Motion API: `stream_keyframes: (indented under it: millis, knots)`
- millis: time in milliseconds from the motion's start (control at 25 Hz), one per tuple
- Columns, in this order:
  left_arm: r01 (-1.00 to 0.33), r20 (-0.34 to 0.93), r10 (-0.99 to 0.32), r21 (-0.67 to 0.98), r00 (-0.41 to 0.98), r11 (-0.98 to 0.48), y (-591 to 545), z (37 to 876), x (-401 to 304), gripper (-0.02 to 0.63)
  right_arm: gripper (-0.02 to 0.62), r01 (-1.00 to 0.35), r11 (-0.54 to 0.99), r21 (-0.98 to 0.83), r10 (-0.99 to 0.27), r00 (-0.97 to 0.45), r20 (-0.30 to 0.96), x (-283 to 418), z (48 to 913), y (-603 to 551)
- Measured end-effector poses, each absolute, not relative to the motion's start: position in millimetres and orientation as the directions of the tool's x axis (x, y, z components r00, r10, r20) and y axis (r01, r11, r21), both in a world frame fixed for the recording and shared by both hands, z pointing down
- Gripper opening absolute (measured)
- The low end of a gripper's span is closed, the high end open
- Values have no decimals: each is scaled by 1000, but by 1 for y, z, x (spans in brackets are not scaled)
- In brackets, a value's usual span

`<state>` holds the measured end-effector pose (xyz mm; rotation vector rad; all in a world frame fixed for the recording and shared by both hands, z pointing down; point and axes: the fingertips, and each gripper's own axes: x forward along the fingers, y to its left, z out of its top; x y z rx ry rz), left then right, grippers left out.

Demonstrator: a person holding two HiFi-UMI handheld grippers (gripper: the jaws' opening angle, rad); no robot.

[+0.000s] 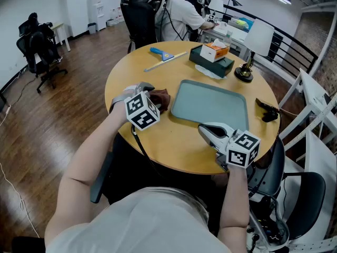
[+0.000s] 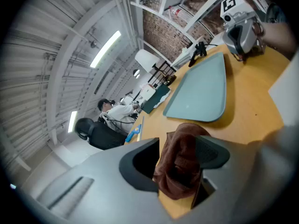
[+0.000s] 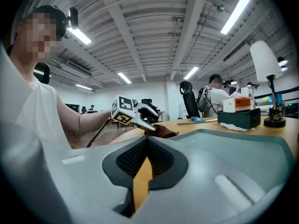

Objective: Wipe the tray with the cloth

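A teal tray [image 1: 210, 103] lies flat in the middle of the round wooden table [image 1: 179, 146]. Just left of the tray sits a crumpled brown cloth [image 1: 161, 100]. My left gripper [image 1: 152, 95] is down at the cloth. In the left gripper view the cloth [image 2: 180, 167] stands between the wide-open jaws, with a gap on the left side, and the tray [image 2: 201, 90] lies beyond it. My right gripper [image 1: 206, 130] rests at the tray's near edge. Its jaws are shut with nothing in them [image 3: 147, 141], and they point toward the left gripper [image 3: 140, 118] and the cloth [image 3: 163, 132].
At the far side of the table lie a blue scraper [image 1: 160, 52] and a long ruler [image 1: 164, 62], beside a dark green box with an orange carton on it [image 1: 213, 57]. A small lamp [image 1: 245, 70] and a black object [image 1: 267, 111] stand at the right. A person [image 1: 179, 12] sits beyond.
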<state>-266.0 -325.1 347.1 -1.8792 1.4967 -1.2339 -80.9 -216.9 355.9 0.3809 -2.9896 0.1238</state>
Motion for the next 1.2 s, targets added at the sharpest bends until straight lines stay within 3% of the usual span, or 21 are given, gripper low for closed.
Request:
stream_keyframes:
  millis: [240,400,760,1200]
  knots:
    - [-576,551,-834,-674,24,-462,-349,384,-271,255,2,-251,966,-61,-241,-961,136,-80,355,-219]
    - [-567,582,-812,-658,35,-496,-353,391,-269,127,2,-252,966,-59,-242,-961,135,-81,354,-219]
    - [-525,382,-924,-781,29,-339,-352,334,-260,89,2,-253,966,-58,-243,-960,137,-81,356,-220]
    - [-431,178,-970,-872,166,-234,-332,250,-186,89,2,-252,966,-60,-242,-961,136,-81,355,-218]
